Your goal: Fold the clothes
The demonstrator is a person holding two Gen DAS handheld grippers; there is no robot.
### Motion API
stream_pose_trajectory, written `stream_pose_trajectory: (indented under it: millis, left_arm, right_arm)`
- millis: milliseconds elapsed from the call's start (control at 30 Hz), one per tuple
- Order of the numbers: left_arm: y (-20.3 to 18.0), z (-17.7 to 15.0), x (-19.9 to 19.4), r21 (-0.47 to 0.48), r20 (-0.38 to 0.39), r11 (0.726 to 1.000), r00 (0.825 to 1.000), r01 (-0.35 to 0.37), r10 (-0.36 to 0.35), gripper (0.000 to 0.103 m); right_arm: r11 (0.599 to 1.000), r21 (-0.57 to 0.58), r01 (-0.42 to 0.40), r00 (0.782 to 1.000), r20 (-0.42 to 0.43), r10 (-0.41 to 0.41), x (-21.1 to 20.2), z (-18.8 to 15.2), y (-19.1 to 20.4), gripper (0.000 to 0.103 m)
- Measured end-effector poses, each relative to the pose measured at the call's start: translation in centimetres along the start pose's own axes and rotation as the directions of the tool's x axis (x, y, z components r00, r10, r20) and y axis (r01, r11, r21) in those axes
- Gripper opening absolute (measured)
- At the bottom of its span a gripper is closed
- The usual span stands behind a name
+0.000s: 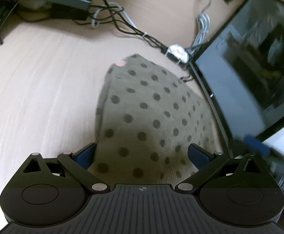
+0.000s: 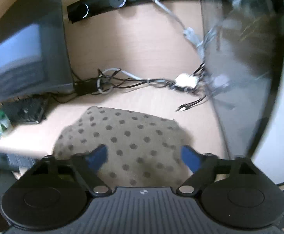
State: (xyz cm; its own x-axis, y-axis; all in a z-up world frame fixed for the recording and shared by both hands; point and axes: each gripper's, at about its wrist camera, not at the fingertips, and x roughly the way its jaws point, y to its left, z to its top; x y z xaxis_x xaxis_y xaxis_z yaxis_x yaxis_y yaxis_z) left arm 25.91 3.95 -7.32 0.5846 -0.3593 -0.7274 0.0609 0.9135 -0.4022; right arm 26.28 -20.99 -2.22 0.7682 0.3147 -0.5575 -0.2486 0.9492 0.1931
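Both claws hover over the dotted cloth (image 1: 147, 113) on the desk (image 1: 40, 81).
The left claw (image 1: 142, 154) gapes wide, holding nothing; the right claw (image 2: 143, 156) stands fairly wide, also empty. Cables (image 2: 134, 81) lie near; a careless sweep could snag them.

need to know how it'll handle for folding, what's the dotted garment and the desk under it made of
Dotted garment: looks like a soft knit, olive-beige with dark dots; its fuzzy, faintly ribbed surface and rounded folds suggest wool or fleece, though the fibre can't be told.

Desk: pale wood-grain top, matte; the very even streaking looks more like laminate than solid wood, but the blur leaves that open.
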Motion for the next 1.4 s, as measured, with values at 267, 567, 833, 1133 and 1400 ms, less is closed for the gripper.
stream_pose_trajectory:
  millis: [267,567,833,1133,1400]
  left_arm:
    - [-1.3,-1.4,0.3,0.079,-0.056,0.991,0.992,-0.106,0.11,0.101]
    - [1.0,2.1,-2.0,-0.076,0.047,0.996,0.998,0.046,-0.042,0.101]
    - [-1.6,2.8,1.7,0.111,-0.039,0.987,0.992,-0.116,0.121,0.085]
    - [1.7,2.0,-0.9,0.115,-0.024,0.978,0.984,-0.174,0.178,0.08]
    - [12.5,0.6,-7.4,-0.092,0.023,0.959,0.962,-0.268,0.271,0.08]
  right_arm:
    - [0.999,-0.039,-0.021,0.988,-0.156,0.015,9.6,1.2,0.9,0.079]
    - [0.999,-0.04,-0.031,0.99,-0.136,0.025,9.5,0.6,0.2,0.082]
    - [1.0,-0.017,-0.017,0.995,-0.103,0.015,6.0,-0.7,-1.1,0.073]
    - [0.974,-0.139,-0.177,0.967,-0.21,0.146,9.2,-1.1,4.4,0.068]
    - [0.883,-0.332,-0.332,0.935,-0.237,0.262,14.9,-2.3,17.1,0.074]
